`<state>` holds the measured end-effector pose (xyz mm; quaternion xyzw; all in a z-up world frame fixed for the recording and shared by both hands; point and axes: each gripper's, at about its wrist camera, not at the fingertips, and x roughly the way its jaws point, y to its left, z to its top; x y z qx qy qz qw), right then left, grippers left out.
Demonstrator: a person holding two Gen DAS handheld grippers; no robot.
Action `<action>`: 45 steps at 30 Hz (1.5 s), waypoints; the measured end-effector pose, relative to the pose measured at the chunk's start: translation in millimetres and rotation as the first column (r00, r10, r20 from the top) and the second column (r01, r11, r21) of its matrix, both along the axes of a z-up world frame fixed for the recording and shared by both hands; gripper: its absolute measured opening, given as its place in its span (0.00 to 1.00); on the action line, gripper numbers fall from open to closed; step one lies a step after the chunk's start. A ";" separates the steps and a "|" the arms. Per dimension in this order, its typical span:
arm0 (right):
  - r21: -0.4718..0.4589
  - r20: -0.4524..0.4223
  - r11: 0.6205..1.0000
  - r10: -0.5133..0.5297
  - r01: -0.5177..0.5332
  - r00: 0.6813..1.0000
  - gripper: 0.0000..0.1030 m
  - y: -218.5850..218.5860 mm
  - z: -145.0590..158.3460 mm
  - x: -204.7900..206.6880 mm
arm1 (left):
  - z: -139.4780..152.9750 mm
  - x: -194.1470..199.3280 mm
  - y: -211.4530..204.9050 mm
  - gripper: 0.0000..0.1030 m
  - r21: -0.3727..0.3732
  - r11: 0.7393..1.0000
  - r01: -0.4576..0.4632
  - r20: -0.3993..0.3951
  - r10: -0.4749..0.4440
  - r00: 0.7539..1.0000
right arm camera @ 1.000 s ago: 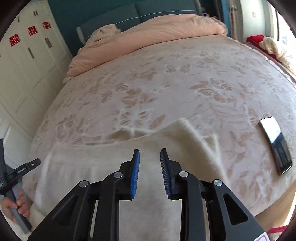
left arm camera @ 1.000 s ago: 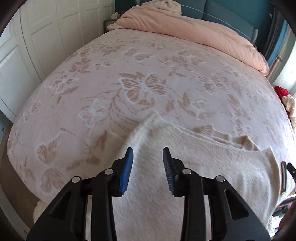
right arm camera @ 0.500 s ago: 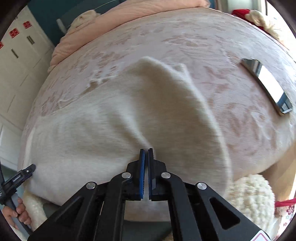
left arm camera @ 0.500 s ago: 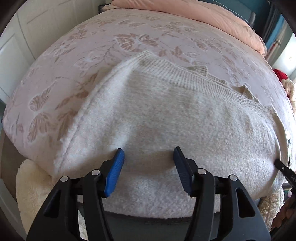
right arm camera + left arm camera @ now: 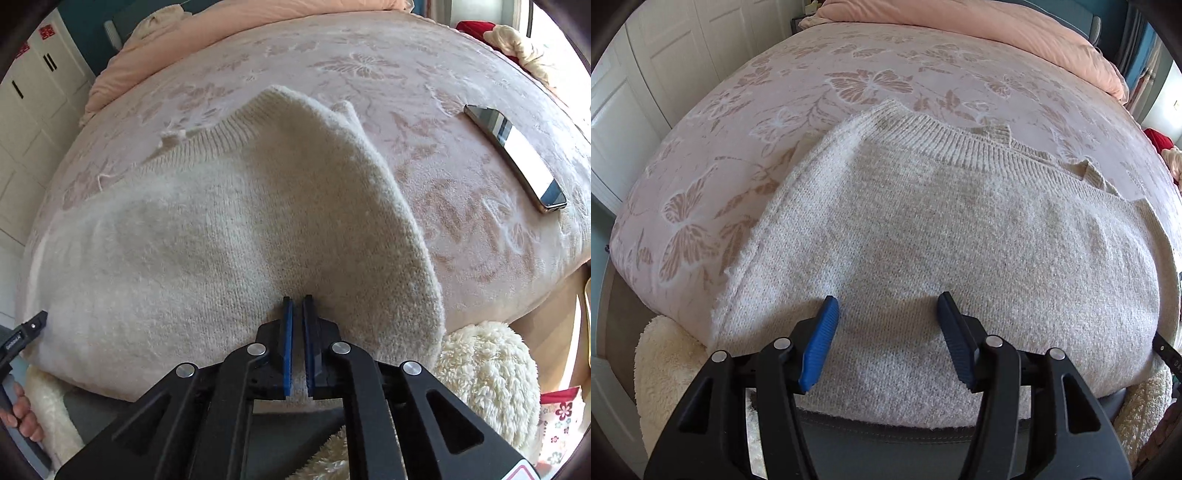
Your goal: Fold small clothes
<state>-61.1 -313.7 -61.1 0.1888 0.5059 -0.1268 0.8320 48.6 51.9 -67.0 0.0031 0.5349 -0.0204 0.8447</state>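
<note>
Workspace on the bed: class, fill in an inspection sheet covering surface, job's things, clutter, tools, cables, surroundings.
Surface: bed with butterfly-print cover.
Job's things: cream knit sweater spread at the near edge, ribbed hem away from the cameras.
Clutter: phone lying right of the sweater; pink duvet heaped at the far end.
Tools: left tool open over the sweater; right tool shut on a fold of it.
Cables: nothing seen.
Surroundings: white wardrobe doors; fluffy cream fabric below the bed edge.

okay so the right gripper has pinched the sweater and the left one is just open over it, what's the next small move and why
Probably close the left gripper on the sweater near its front edge. Its jaws stand wide open over the knit, gripping nothing, while the right gripper is pinched on a fold, so only one side is held.
</note>
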 end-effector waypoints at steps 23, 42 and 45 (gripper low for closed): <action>0.049 0.053 0.934 0.352 -0.355 0.934 0.12 161.9 31.2 120.6 | -0.1 -24.7 103.5 0.70 -0.344 0.889 -0.302 -0.070 0.296 0.953; -0.003 -0.058 0.915 0.402 -0.403 0.914 0.10 185.9 -26.4 146.9 | -27.5 -17.7 118.0 0.62 -0.432 0.806 -0.404 -0.141 0.383 0.913; -0.003 -0.050 0.915 0.403 -0.404 0.914 0.10 184.5 -27.1 145.8 | -12.0 -17.6 116.2 0.27 -0.474 0.811 -0.342 -0.110 0.331 0.937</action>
